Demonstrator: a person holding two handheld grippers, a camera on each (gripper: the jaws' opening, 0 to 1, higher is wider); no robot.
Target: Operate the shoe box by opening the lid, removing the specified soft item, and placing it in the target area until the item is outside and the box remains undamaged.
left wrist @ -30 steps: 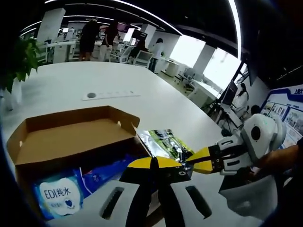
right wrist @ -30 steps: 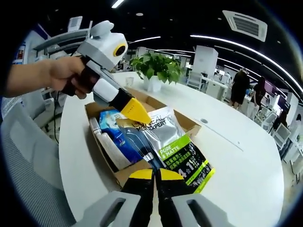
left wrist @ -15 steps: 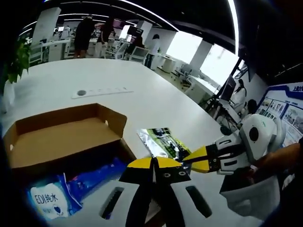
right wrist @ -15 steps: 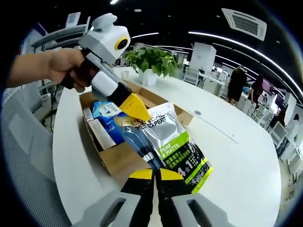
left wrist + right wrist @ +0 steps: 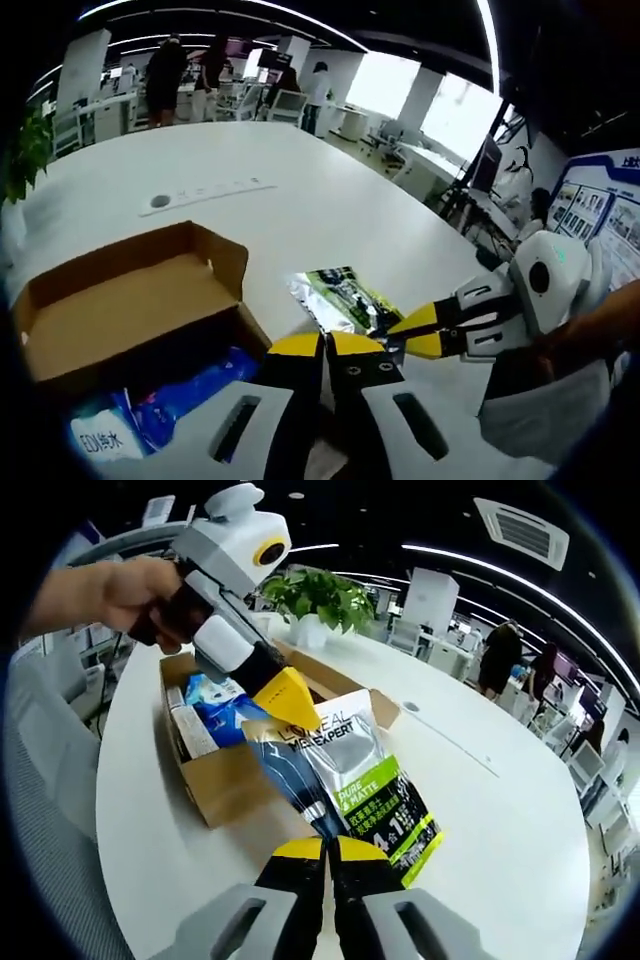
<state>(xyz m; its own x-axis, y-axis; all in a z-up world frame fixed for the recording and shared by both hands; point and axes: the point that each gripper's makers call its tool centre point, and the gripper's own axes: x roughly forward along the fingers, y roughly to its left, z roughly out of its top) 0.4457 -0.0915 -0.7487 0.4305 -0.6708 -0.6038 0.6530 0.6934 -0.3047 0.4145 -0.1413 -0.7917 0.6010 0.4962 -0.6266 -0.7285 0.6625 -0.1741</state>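
The silver and green soft pouch [image 5: 352,772] hangs stretched over the white table [image 5: 510,810], beside the open cardboard shoe box [image 5: 222,780]. My right gripper [image 5: 325,848] is shut on the pouch's near end. My left gripper [image 5: 295,712], held by a hand, is shut on its far end at the box's edge. In the left gripper view the left gripper [image 5: 323,343] is shut, with the pouch [image 5: 338,292] just past its tips. The right gripper [image 5: 402,332] meets that pouch from the right. The shoe box [image 5: 130,300] lies at the left with its lid folded back.
A blue and white wipes pack [image 5: 213,695] and other packs stay inside the box; the wipes pack [image 5: 105,438] shows at its near end. A potted plant [image 5: 320,592] stands behind the box. A grey chair [image 5: 50,810] is at the table's edge. People [image 5: 160,75] stand far off.
Both grippers have carried the pouch sideways off the box, so it now hangs mostly over the bare table. The box has stayed put and looks whole.
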